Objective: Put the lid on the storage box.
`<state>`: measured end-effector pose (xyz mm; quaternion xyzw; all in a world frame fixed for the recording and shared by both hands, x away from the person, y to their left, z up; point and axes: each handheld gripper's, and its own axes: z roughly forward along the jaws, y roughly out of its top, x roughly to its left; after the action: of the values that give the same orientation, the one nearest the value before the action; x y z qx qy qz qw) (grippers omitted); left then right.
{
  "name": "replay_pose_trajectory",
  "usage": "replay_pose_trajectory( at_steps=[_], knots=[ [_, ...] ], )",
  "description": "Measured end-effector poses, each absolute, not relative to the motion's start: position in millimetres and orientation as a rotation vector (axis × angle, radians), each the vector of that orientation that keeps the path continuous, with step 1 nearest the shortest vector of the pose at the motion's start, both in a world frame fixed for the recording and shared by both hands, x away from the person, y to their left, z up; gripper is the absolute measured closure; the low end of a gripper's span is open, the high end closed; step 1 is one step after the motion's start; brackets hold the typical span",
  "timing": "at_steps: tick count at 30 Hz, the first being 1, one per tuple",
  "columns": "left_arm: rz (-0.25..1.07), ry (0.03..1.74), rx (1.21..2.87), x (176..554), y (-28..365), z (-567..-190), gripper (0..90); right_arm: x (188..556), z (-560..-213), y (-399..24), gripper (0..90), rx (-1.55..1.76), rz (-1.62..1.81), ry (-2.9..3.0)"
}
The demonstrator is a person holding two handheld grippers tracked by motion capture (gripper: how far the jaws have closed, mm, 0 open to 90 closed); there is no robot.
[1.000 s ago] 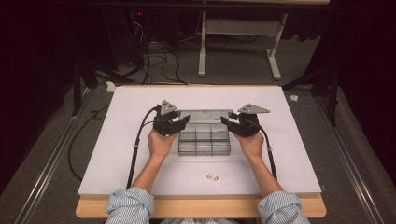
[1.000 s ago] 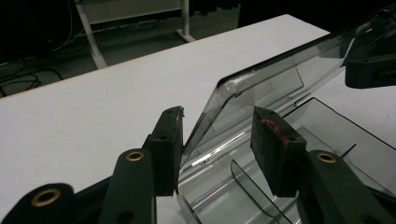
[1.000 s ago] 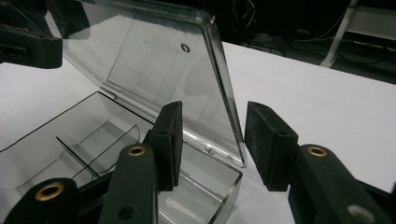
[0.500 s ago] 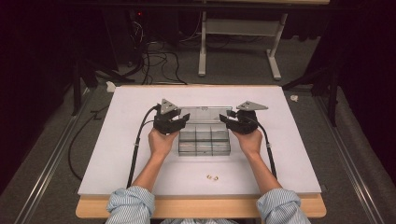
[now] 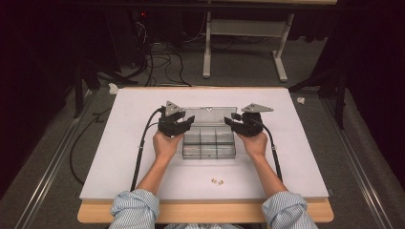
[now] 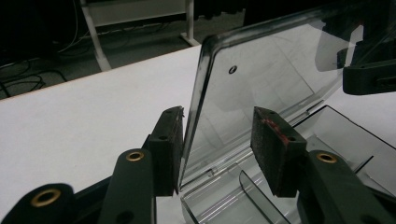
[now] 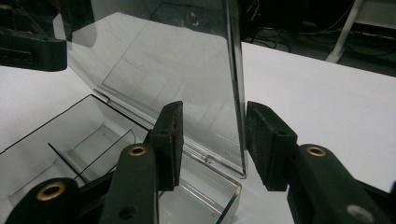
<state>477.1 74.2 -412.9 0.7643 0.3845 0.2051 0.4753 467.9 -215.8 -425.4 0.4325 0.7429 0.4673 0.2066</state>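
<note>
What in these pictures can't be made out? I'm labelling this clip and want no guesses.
- Two small brass bits, high view: too small to identify.
- Clear box compartments, high view: contents unreadable through glare and small size.
- Lid, left gripper view: top and right edges cut off by the frame.
- Left gripper: one pad at the lid's edge, the other apart; contact unclear.

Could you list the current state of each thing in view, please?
Clear compartment box: open, compartments look empty.
Lid: raised upright, between the jaws of both grippers.
Left gripper: straddles the lid's side edge; one pad at the edge, the other apart.
Right gripper: straddles the opposite edge, gaps on both sides.
Two small brass pieces: loose on the white tabletop.
</note>
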Motion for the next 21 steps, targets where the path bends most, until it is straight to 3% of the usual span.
replay_pose_trajectory(
  at_steps=[21],
  knots=[
    [0.493, 0.975, 1.879, 485.6, 71.0, -423.4, 53.8, 475.8, -436.0, -214.8, 58.7, 1.258, 1.292, 2.073]
  ],
)
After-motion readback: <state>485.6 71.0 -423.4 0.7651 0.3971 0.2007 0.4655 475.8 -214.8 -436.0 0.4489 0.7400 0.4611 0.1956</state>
